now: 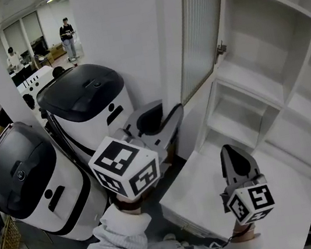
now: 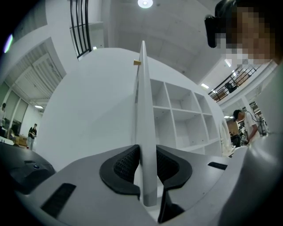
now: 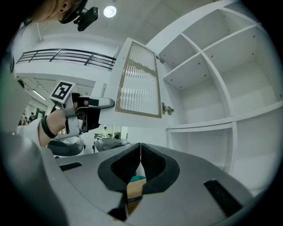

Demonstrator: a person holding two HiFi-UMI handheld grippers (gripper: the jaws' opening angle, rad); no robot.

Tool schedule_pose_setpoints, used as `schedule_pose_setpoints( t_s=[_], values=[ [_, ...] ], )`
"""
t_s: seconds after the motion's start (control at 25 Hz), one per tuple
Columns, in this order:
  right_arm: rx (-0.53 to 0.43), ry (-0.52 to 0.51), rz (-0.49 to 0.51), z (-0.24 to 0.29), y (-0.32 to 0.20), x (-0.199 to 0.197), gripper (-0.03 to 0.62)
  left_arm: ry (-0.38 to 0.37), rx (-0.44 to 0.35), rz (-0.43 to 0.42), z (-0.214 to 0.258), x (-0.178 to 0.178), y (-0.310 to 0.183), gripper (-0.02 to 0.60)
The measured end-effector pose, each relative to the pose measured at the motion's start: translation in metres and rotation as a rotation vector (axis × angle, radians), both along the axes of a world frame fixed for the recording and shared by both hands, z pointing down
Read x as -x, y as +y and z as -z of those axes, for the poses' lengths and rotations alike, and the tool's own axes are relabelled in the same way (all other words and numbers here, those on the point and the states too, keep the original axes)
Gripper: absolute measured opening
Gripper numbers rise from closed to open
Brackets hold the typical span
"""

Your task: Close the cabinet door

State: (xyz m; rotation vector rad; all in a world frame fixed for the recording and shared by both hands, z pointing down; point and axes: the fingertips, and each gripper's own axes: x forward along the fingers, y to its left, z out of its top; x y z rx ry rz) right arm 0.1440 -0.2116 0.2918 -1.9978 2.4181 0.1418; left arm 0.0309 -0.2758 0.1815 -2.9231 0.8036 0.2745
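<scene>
The cabinet door [image 1: 196, 31] is swung open, and its free edge is clamped between the pads of the left gripper [image 1: 160, 117]. Right of that gripper the cabinet [image 1: 272, 42] is seen, with its compartments open to view. Left of and below the left gripper two white machines with black lids [image 1: 83, 100] are parked close together. The right gripper [image 1: 235, 158] is held clenched on nothing, over a white ledge [image 1: 204, 201], with the door up and to its left and open shelves ahead.
</scene>
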Motion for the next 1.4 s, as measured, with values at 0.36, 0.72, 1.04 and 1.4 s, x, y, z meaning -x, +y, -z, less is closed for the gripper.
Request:
schedule_pose_setpoints(
  t_s=[0.36, 0.72, 1.04, 1.4],
  values=[
    [0.012, -0.028, -0.021, -0.008, 0.009, -0.008, 0.012, 0.027, 0.018, -0.089, 0.001, -0.020, 0.018, 0.114],
    [0.004, -0.030, -0.068, -0.007, 0.027, -0.026, 0.012, -0.004, -0.009, -0.105, -0.001, -0.053, 0.040, 0.170],
    [0.012, -0.018, -0.116, -0.007, 0.048, -0.042, 0.012, -0.008, -0.035, -0.100, -0.001, -0.075, 0.055, 0.190],
    [0.014, -0.018, -0.181, -0.007, 0.066, -0.066, 0.012, -0.033, -0.084, -0.098, -0.003, -0.104, 0.069, 0.226]
  ],
)
